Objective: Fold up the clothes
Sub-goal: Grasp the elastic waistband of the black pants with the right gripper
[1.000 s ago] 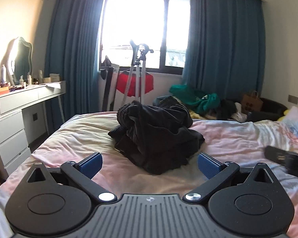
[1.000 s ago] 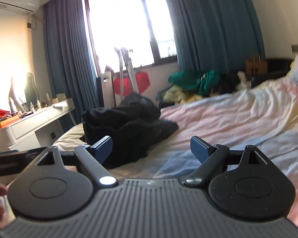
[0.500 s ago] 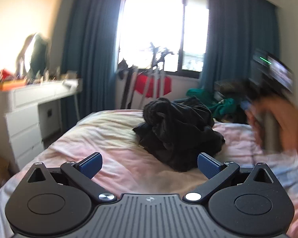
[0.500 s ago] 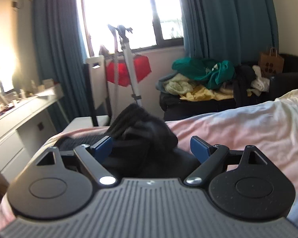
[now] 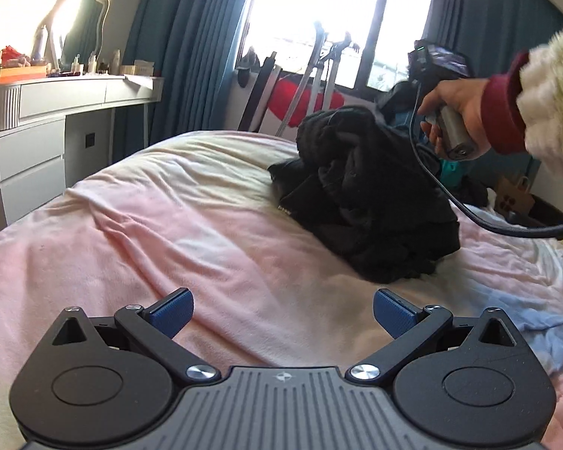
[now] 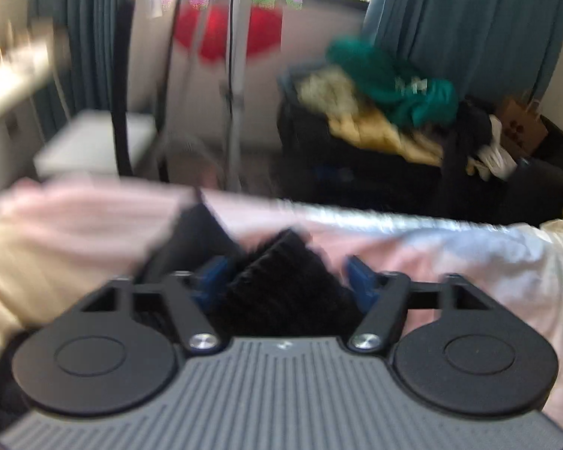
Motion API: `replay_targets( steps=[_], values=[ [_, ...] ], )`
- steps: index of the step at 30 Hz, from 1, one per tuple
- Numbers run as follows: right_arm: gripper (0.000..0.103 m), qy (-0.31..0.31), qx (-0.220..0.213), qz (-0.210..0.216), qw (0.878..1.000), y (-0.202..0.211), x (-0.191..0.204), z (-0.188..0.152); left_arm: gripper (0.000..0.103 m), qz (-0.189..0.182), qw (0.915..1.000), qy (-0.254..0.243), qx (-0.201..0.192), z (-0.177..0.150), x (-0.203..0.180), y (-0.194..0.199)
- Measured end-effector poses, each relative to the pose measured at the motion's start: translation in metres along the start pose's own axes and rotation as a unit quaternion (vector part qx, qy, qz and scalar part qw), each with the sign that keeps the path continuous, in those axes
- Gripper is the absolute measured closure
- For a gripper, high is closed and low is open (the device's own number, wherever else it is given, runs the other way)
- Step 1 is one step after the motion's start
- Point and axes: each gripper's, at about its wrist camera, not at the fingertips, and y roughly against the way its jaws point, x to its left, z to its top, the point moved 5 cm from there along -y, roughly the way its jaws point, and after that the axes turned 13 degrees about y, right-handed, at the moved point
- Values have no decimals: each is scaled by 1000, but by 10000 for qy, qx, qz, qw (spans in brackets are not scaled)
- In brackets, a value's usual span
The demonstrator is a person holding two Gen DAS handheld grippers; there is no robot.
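Observation:
A crumpled black garment (image 5: 364, 202) lies in a heap on the pink bed (image 5: 176, 225). My left gripper (image 5: 281, 313) is open and empty, low over the bedsheet in front of the heap. In the left wrist view the right gripper's body (image 5: 437, 63) is held by a hand above the heap's far side. In the blurred right wrist view my right gripper (image 6: 281, 277) is open, with a bunch of the black garment (image 6: 281, 292) between its blue pads (image 6: 212, 279), which stand apart from each other.
A white dresser (image 5: 37, 112) with a mirror stands left of the bed. A tripod (image 5: 315, 75) and a red object stand by the window. A chair piled with green and yellow clothes (image 6: 386, 101) is beyond the bed. A black cable (image 5: 469, 210) hangs from the right gripper.
The right gripper has moved forward and down over the black heap, so cloth now sits between its fingers. The left gripper has shifted left and lower, and stays open.

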Motion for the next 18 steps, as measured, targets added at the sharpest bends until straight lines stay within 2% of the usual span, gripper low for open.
replay_targets(
  steps=[3, 5, 9, 13, 18],
  values=[
    [65, -223, -65, -157, 9996, 20, -9, -16, 0, -55, 10000, 43, 10, 0, -1, 3],
    [77, -473, -126, -152, 9987, 38, -19, -28, 0, -117, 9998, 158, 100, 1, -1, 3],
    [87, -534, -502, -118, 9972, 94, -41, -50, 0, -189, 9993, 297, 84, 7, -3, 12],
    [92, -569, -911, -11, 9942, 161, -56, -78, 0, -390, 9972, 642, -67, 16, -3, 35],
    [93, -610, -1355, 67, 9889, 253, -61, -130, 0, -556, 9947, 792, -354, 27, -1, 62]
  ],
)
